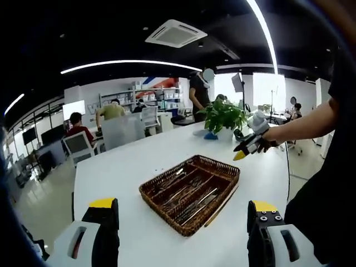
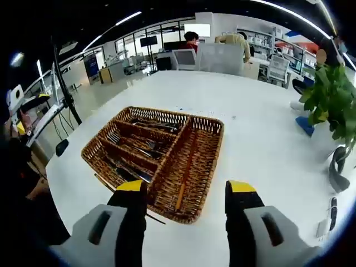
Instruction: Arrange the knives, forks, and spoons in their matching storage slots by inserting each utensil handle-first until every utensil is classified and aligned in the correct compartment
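Observation:
A brown wicker basket point(image 1: 149, 196) point(image 2: 214, 146) with divided slots sits on the white table point(image 1: 122, 167) point(image 2: 267, 122). Metal cutlery point(image 1: 186, 192) point(image 2: 133, 147) lies in its shorter compartments. A thin wooden stick point(image 2: 186, 167) lies in the long compartment. My left gripper point(image 1: 183, 204) is open and empty, hovering just short of the basket's near edge. My right gripper point(image 2: 186, 186) is open and empty over the basket's near corner. In the left gripper view the right gripper point(image 1: 248, 146) hangs in a hand above the table, beyond the basket to the right.
A potted green plant point(image 1: 223, 115) point(image 2: 328, 100) stands on the far part of the table with a blue object point(image 2: 305, 125) beside it. A thin dark utensil point(image 2: 105, 183) lies on the table by the basket's near side. People sit at desks behind.

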